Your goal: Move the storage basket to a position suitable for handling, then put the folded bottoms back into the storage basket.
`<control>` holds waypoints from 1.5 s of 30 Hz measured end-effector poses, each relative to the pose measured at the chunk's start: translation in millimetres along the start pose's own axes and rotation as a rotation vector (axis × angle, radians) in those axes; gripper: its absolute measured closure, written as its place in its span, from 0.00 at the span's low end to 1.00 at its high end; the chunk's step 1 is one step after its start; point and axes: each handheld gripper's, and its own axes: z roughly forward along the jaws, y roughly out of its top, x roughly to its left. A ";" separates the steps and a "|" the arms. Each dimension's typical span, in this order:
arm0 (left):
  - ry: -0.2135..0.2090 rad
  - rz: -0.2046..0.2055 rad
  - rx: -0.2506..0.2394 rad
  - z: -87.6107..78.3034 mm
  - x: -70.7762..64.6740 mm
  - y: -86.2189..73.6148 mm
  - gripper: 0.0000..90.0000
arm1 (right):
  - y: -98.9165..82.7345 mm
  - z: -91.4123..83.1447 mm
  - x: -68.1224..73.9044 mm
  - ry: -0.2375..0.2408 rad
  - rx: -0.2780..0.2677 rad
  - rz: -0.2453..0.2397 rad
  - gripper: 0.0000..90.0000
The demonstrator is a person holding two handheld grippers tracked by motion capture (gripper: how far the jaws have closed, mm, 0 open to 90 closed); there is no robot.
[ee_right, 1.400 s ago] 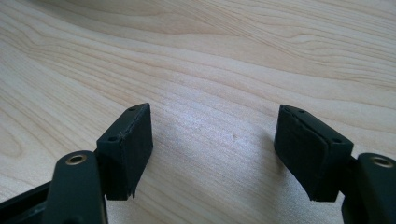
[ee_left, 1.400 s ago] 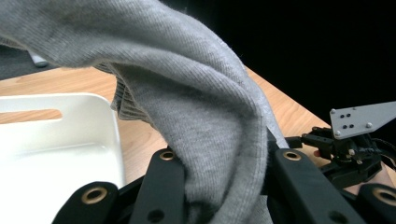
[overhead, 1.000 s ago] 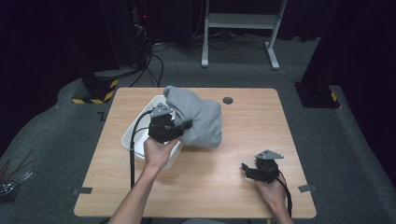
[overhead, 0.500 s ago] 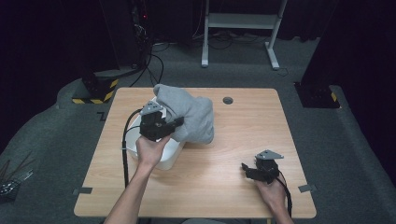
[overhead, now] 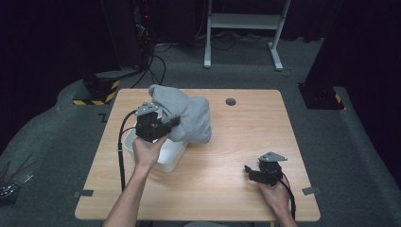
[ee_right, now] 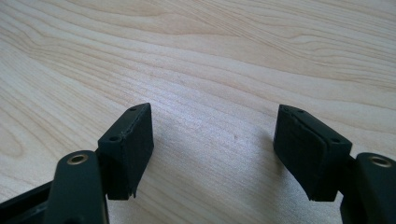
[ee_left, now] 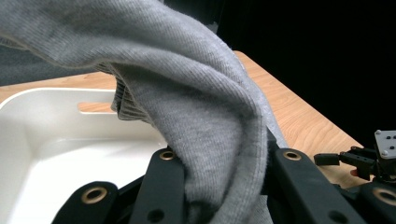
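Grey cloth (overhead: 187, 116) in clamped left tongs (overhead: 166, 128), now nearer white bin (overhead: 165, 158); right tongs (overhead: 253, 172) agape, empty.

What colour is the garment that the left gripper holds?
Grey, a plain knit: the sweater shows best in the left gripper view, above the white bin.

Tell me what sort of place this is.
Probably a lab or recording studio, not a home: black curtains surround the wooden table, cables trail across grey carpet, and a metal stand sits behind.
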 end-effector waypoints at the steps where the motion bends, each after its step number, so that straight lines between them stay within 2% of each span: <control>1: 0.003 0.001 0.003 -0.1 1.8 -1.1 0.82 | 0.0 0.0 0.0 0.000 0.000 0.000 0.32; 6: 0.009 -0.016 0.005 -0.7 7.4 -6.5 0.82 | 0.0 0.0 -0.1 0.000 0.000 0.000 0.32; 14: 0.013 -0.018 0.011 -1.3 13.1 -10.4 0.82 | 0.0 0.0 0.1 0.000 0.000 0.000 0.32; 20: 0.020 -0.041 0.010 -3.3 19.6 -15.6 0.82 | 0.1 0.1 0.2 0.001 0.000 -0.001 0.32; 26: 0.025 -0.046 0.000 -4.0 25.0 -17.2 0.82 | 0.2 0.2 0.3 0.003 -0.001 -0.004 0.32; 45: 0.058 -0.056 0.021 -1.2 42.3 -25.9 0.82 | 0.2 0.3 0.3 0.004 -0.002 -0.006 0.32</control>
